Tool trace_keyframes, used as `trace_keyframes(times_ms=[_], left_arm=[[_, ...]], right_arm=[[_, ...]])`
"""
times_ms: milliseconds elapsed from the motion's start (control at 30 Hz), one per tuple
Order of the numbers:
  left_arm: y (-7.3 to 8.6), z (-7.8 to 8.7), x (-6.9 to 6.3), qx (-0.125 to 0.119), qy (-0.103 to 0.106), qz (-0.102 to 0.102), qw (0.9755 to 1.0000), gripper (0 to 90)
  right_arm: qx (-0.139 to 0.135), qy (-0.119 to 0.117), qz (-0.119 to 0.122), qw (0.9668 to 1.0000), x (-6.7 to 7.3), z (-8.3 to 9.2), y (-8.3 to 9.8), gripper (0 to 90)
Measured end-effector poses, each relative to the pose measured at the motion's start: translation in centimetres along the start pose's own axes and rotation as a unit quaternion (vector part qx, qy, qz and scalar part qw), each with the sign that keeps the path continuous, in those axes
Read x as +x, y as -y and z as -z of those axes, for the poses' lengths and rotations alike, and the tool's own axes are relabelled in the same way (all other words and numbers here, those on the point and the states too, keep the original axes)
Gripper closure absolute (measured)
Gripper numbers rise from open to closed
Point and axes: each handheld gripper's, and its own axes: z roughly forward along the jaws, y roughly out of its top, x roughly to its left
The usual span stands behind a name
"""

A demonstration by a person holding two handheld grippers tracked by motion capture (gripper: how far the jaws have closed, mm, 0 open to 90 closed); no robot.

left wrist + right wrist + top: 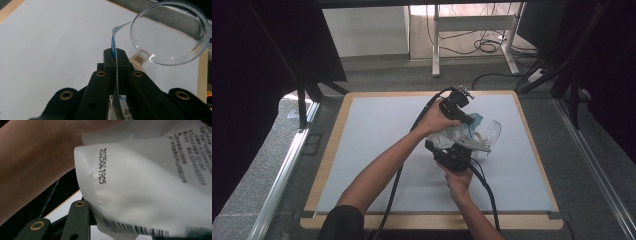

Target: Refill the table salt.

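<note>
A white plastic packet (pixel 451 134) with black print, a barcode and a blue edge hangs over the middle of the white mat (pixel 377 150). My left gripper (pixel 470 119) comes in from the far side and is shut on the packet's thin blue edge (pixel 113 42); the film runs straight between its closed jaws (pixel 116 53). My right gripper (pixel 452 146) holds the packet's near side from below. In the right gripper view the packet (pixel 150 185) bulges against one black finger (pixel 76 220) and hides the other. A clear round glass piece (pixel 493 131) with a tan stem (pixel 137 61) lies just right of the packet.
The mat sits on a wood-rimmed table (pixel 329 150). Black cables trail from both grippers toward the near edge (pixel 392 200). Beyond the table stand desk legs with coiled cables (pixel 484 46) on the floor, and a metal rail (pixel 282 175) runs along the left.
</note>
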Motion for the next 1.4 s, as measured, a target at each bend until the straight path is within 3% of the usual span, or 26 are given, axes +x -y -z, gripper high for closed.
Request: trace_keyframes(times_ms=[1400], left_arm=[[-0.49,-0.42,-0.32,0.006,0.0,-0.008,1.0,89.8]], right_arm=[[-0.005,0.002,0.003,1.0,-0.23,0.31,-0.26,65.1]])
